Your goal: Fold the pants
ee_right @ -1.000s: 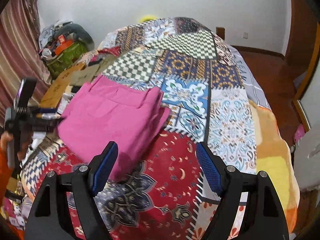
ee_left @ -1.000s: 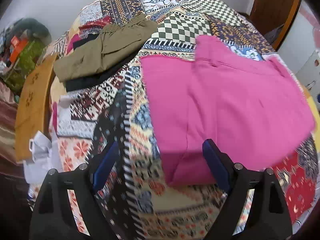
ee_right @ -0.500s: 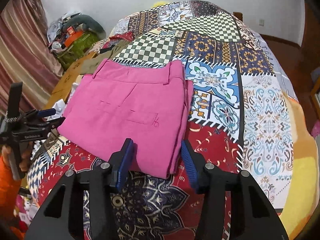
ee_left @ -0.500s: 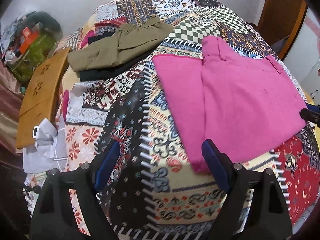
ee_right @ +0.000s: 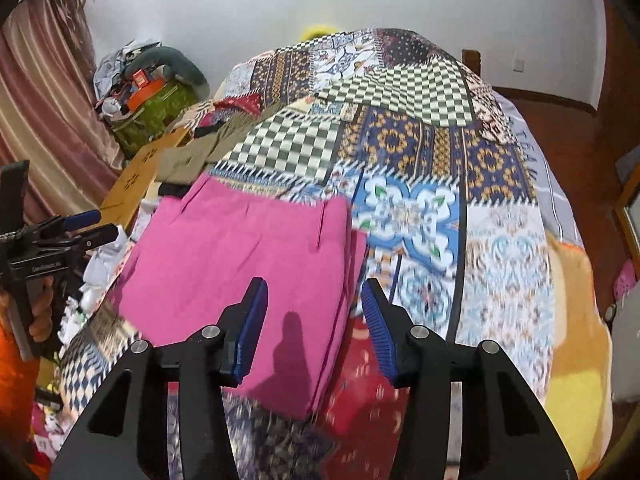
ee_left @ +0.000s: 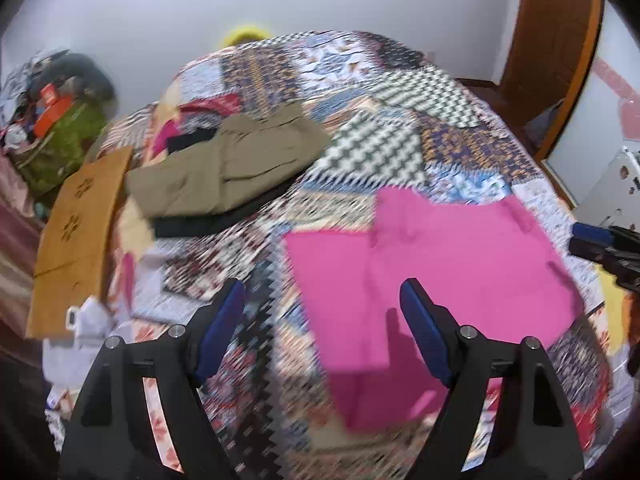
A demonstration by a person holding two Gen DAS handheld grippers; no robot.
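The folded pink pants (ee_left: 440,256) lie flat on the patchwork quilt (ee_left: 372,160), waistband toward the far side. My left gripper (ee_left: 322,286) hovers above their left near corner. Its jaws are wide and closing, with nothing pressed between them. In the right wrist view the pants (ee_right: 240,256) fill the middle. My right gripper (ee_right: 314,282) hangs over their near right edge, jaws about half apart, pads clear of the cloth. Each gripper shows in the other's view: the right gripper (ee_left: 586,239) at the right edge, the left gripper (ee_right: 94,226) at the left, held by a hand.
A folded olive garment (ee_left: 228,168) rests on a black one at the quilt's far left. A brown board (ee_left: 76,240) and white cloths (ee_left: 88,320) lie off the bed's left side. A green bag with clutter (ee_right: 156,108) sits by the curtain. A wooden door (ee_left: 552,48) stands far right.
My left gripper has risen and tilted up, so the wall shows now. My right gripper's jaws have narrowed, and it has moved in over the pants' near right edge.
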